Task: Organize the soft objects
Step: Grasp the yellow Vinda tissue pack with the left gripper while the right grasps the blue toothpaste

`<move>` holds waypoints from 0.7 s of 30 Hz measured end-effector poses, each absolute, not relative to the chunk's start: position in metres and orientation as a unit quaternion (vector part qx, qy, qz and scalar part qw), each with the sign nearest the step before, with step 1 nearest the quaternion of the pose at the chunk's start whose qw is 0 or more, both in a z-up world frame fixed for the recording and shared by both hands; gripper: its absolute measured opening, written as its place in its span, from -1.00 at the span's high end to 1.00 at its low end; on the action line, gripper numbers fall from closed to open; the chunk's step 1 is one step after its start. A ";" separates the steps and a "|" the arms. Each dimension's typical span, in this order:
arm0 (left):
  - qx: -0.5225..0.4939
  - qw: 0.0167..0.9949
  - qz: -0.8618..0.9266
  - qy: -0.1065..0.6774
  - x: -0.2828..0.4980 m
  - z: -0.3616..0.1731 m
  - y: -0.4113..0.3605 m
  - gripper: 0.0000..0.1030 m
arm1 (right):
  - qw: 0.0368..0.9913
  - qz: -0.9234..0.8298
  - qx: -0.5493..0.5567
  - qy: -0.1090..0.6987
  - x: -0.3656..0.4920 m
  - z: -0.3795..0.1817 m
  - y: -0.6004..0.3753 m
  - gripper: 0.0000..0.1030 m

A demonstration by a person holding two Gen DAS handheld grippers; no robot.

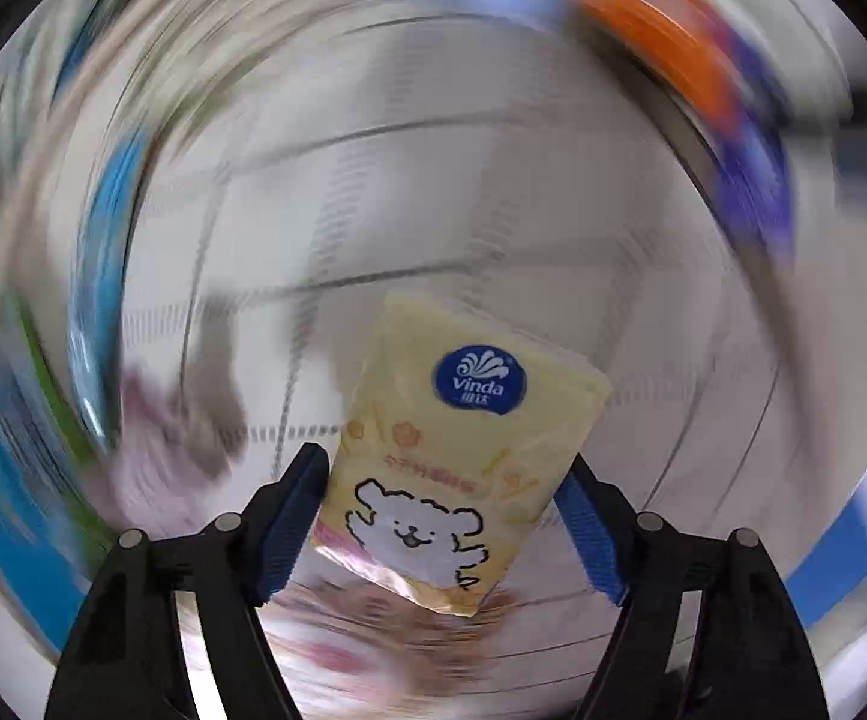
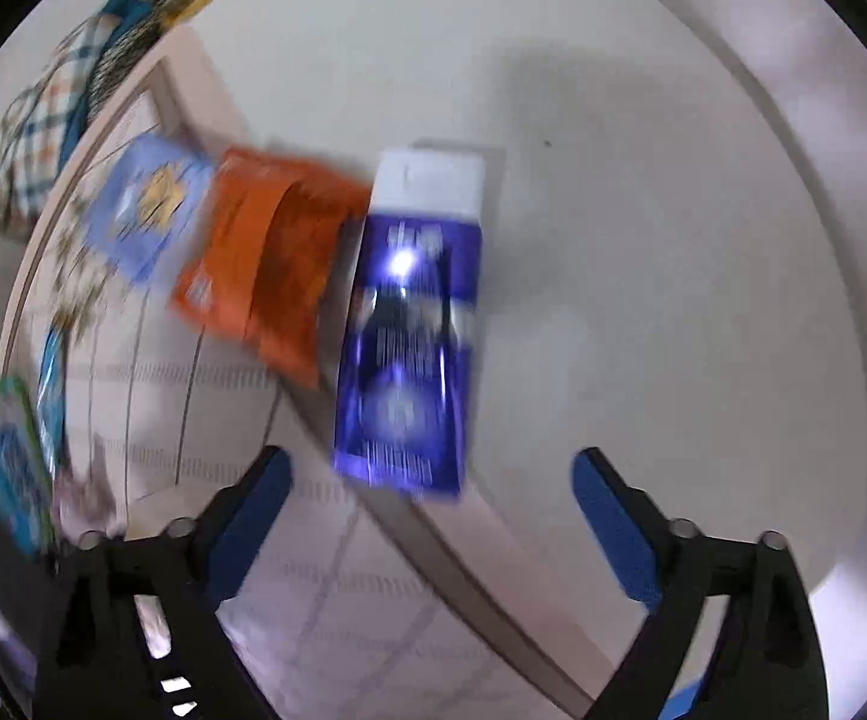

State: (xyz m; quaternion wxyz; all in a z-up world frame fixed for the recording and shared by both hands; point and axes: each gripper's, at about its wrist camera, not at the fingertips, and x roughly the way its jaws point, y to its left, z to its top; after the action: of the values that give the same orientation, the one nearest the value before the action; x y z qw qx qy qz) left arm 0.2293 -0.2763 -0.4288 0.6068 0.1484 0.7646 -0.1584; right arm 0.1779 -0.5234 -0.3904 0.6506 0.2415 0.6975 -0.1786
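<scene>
Left gripper (image 1: 445,516): clamped on the yellow tissue pack (image 1: 463,456), blue pads pressing its two long sides near the lower end.
Yellow tissue pack: tilted between the fingers, its top leaning right; a blue round logo sits near the top and a white cartoon bear near the bottom (everything behind it is smeared by motion blur).
Right gripper (image 2: 433,516): released, jaws standing wide apart with nothing pressed between the pads.
Purple pack (image 2: 409,348): lies lengthwise on the white table (image 2: 643,300), just beyond the right gripper's fingertips and slightly left of their midline, its white end away from the camera.
Orange pack (image 2: 277,264): just left of the purple pack, touching or nearly so; I cannot tell which.
Light blue pack (image 2: 145,210): left of the orange pack, farther from the purple pack.
Checked cloth (image 2: 43,120): well left of the purple pack, off the table's edge.
</scene>
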 end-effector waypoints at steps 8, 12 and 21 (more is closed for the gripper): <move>0.036 0.589 -0.157 0.792 0.256 -0.428 -0.251 -0.45 | 0.638 -0.222 0.227 0.702 0.213 -0.412 -0.531 -0.21; 0.092 0.581 -0.161 0.793 0.251 -0.433 -0.272 -0.46 | 0.639 -0.216 0.189 0.714 0.212 -0.410 -0.517 -0.04; 0.087 0.613 -0.136 0.774 0.237 -0.441 -0.282 -0.18 | 0.638 -0.186 0.150 0.732 0.172 -0.404 -0.475 -0.02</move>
State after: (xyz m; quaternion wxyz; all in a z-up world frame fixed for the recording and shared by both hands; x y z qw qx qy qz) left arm 0.2368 -0.2820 -0.4405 0.6127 0.0872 0.7735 -0.1363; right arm 0.1721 -0.4750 -0.4044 0.6384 0.1496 0.7317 -0.1862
